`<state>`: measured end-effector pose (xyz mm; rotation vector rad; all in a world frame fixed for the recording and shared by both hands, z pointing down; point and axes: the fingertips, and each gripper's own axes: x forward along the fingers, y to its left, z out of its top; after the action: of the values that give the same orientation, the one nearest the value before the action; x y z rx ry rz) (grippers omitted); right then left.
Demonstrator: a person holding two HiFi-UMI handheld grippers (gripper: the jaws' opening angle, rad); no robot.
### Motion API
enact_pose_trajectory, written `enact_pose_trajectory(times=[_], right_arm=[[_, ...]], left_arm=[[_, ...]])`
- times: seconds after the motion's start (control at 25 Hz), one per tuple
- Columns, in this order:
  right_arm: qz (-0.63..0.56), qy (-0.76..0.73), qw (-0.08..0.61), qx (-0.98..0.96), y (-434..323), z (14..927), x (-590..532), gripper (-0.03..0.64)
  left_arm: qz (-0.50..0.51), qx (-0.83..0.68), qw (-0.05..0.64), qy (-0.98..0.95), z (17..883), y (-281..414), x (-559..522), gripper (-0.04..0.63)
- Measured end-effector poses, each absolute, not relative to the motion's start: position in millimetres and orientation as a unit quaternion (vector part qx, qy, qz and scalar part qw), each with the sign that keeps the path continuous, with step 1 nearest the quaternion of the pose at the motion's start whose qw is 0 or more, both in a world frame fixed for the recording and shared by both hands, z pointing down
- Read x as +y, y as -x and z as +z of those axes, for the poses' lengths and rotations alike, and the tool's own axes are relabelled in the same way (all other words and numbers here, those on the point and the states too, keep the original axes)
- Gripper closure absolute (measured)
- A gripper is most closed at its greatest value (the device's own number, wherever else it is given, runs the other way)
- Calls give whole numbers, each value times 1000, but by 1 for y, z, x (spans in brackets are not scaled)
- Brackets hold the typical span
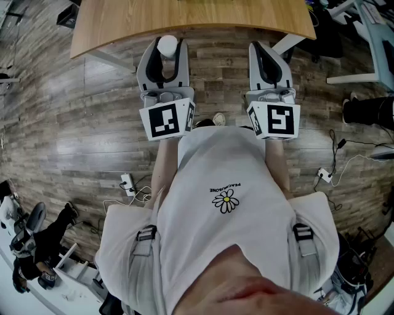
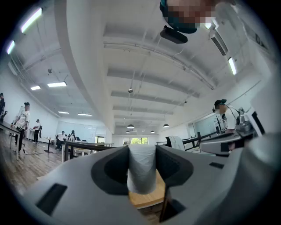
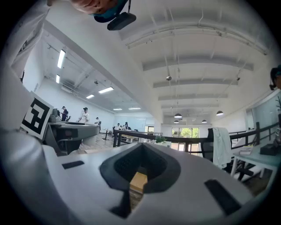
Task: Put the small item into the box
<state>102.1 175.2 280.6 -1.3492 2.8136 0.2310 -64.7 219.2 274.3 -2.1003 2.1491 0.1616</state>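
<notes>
The left gripper (image 1: 164, 54) has its jaws clamped on a small white cylinder (image 2: 141, 169), which stands upright with its rounded end up, at the wooden tabletop's (image 1: 203, 18) near edge. The right gripper's (image 1: 269, 58) jaws are pressed together and empty.

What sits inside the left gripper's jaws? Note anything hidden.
A small white cylinder is clamped between the jaws of the left gripper, and its rounded top pokes out past their tips. Its lower end is covered by the gripper body, so its base cannot be seen.
</notes>
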Motion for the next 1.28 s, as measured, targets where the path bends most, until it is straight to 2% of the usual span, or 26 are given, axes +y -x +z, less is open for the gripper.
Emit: enact_pose_trajectory(times=[0.8, 1.28], right_arm=[[49, 418, 25, 907, -110, 289, 170, 611], [47, 394, -9, 918, -102, 304, 141, 611]], left_arm=[[70, 701, 73, 706, 271, 55, 211, 413], [84, 702, 79, 702, 268, 55, 183, 411]])
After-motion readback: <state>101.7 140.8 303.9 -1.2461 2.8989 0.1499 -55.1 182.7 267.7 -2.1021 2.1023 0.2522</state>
